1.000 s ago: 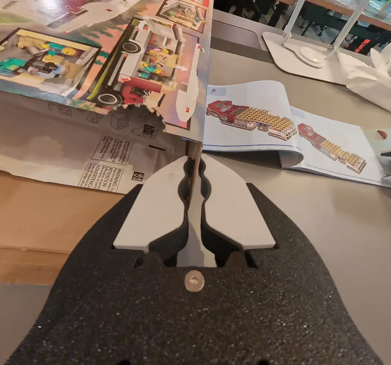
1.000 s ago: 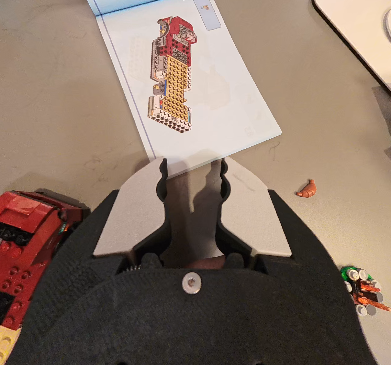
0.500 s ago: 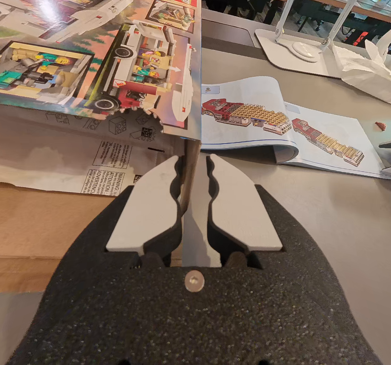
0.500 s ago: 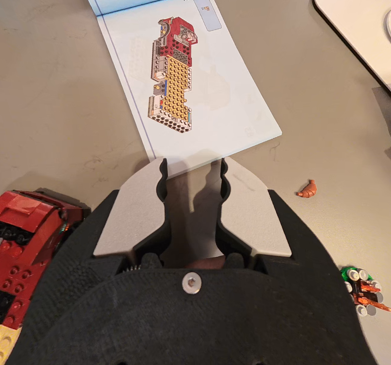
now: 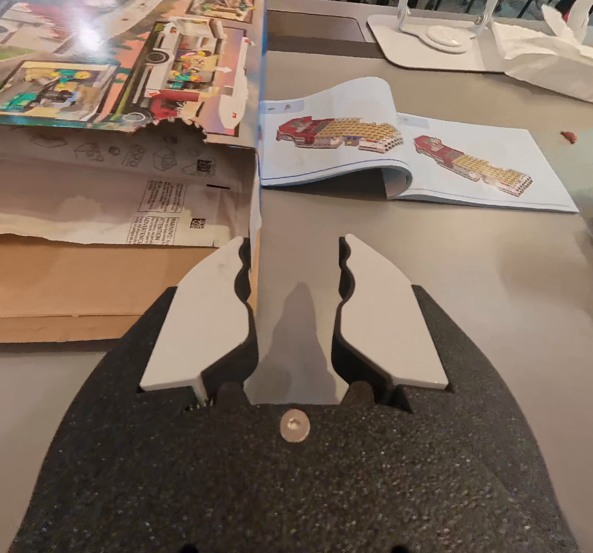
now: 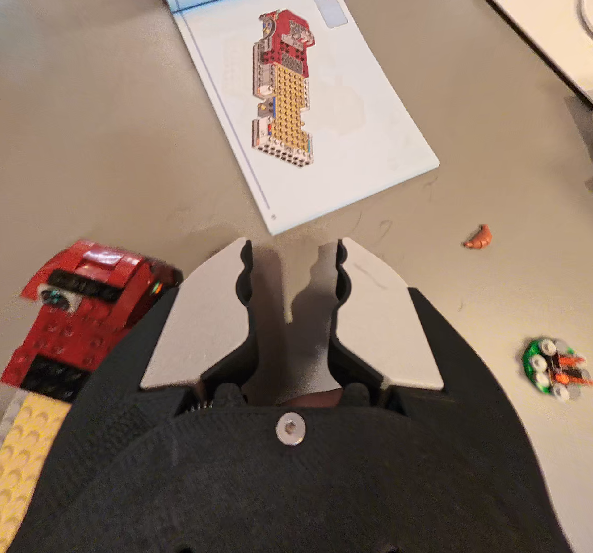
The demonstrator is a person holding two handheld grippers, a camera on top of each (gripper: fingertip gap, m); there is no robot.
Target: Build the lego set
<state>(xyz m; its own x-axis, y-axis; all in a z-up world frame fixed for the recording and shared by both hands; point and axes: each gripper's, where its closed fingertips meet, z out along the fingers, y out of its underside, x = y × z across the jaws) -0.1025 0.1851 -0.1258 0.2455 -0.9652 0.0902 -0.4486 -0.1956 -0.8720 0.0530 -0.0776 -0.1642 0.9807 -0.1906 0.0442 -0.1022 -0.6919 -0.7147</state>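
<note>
Two hand-held grippers [image 5: 293, 242] [image 6: 293, 242] agape, unladen | left beside torn toy box [image 5: 128, 72] flap

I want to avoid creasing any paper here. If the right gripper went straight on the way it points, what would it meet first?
Probably the near corner of the open instruction booklet, lying just beyond the open right gripper. Only bare table lies between; height above it is unclear.

Left gripper [image 5: 293, 242] held low, pointed forward, fingers spread wide apart. Nothing gripped between pads. Left finger [image 5: 208, 297] set close beside box edge; right finger [image 5: 378, 300] kept clear.

Right gripper [image 6: 293, 244] pointed down at table, fingers spread wide. Nothing held between pads.
</note>
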